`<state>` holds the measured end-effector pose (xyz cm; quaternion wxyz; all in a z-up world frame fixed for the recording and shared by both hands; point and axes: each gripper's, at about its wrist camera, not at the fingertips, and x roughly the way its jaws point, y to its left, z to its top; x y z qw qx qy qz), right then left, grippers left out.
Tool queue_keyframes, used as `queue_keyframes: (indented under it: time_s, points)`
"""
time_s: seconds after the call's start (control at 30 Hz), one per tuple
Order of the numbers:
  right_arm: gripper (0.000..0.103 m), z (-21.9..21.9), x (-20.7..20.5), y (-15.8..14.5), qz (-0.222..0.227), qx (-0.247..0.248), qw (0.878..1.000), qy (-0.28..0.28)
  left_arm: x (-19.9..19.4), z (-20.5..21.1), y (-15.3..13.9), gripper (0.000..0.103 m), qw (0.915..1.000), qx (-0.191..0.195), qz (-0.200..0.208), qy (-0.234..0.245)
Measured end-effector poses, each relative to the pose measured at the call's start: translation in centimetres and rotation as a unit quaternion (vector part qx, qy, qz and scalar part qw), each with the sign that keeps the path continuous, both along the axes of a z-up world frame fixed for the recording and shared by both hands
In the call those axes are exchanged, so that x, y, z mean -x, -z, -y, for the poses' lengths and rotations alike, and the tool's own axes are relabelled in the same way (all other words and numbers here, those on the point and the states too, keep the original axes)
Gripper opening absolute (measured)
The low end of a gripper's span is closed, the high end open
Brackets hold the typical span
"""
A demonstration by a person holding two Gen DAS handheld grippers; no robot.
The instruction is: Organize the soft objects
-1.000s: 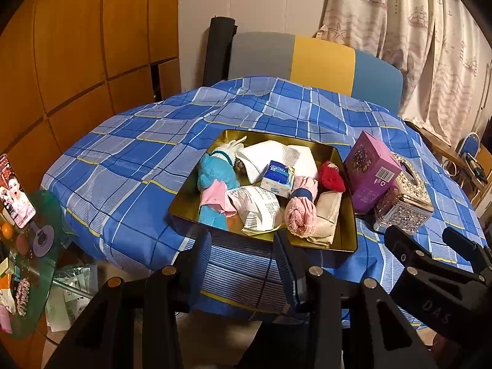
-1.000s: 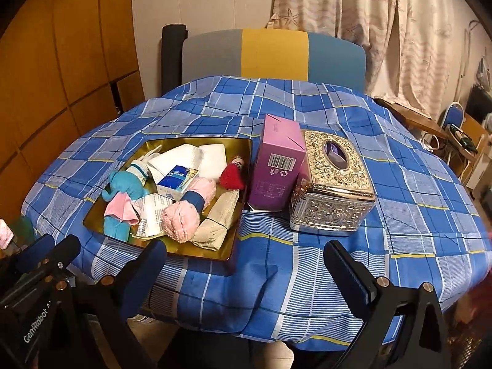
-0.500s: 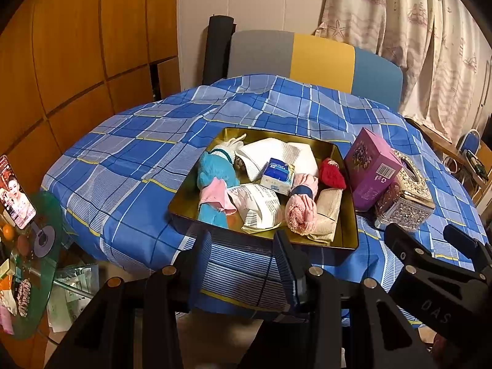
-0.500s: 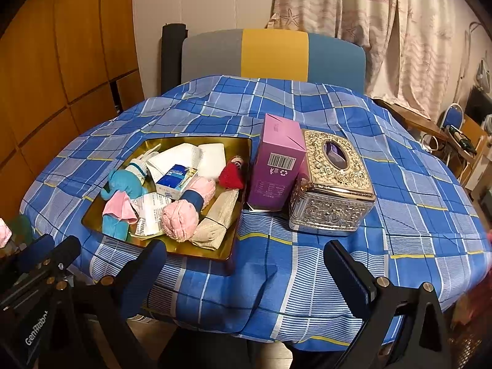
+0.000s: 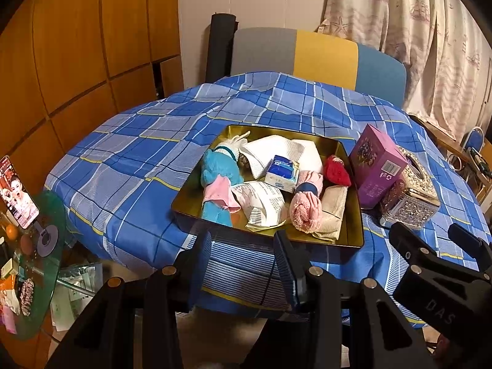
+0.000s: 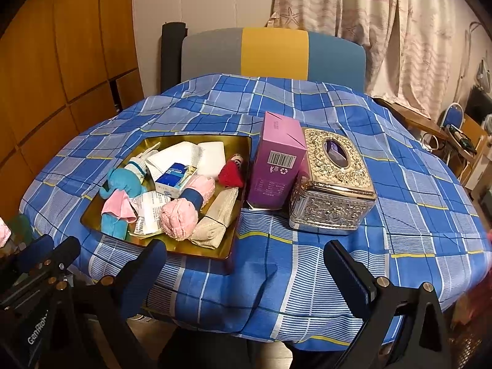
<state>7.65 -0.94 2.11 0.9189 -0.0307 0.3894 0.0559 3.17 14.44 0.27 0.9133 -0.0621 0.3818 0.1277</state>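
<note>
Towel roll [image 6: 181, 212], pink, lies lengthwise in the tray [image 6: 236, 215], fat end nearest, while left gripper [image 5: 243, 264] and right gripper [image 6: 246, 273] hang apart, empty.

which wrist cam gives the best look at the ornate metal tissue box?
Right wrist. The tissue box sits near centre there, with its whole top, oval opening and front face clear. In the left wrist view the box is at the right edge, partly hidden behind the purple carton.

Soft objects [image 6: 180, 220] in gold tray [image 6: 243, 215], open tongs [image 6: 246, 272] before it.
</note>
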Motion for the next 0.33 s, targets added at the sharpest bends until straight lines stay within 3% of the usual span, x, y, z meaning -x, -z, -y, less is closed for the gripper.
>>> queue_keyframes:
  time_s: [0.33]
  points:
    - [0.103,-0.09,-0.08,0.31,-0.005,0.0,1.0,-0.001,-0.15,-0.24,0.23,0.042,0.9997,-0.017,0.002,-0.016]
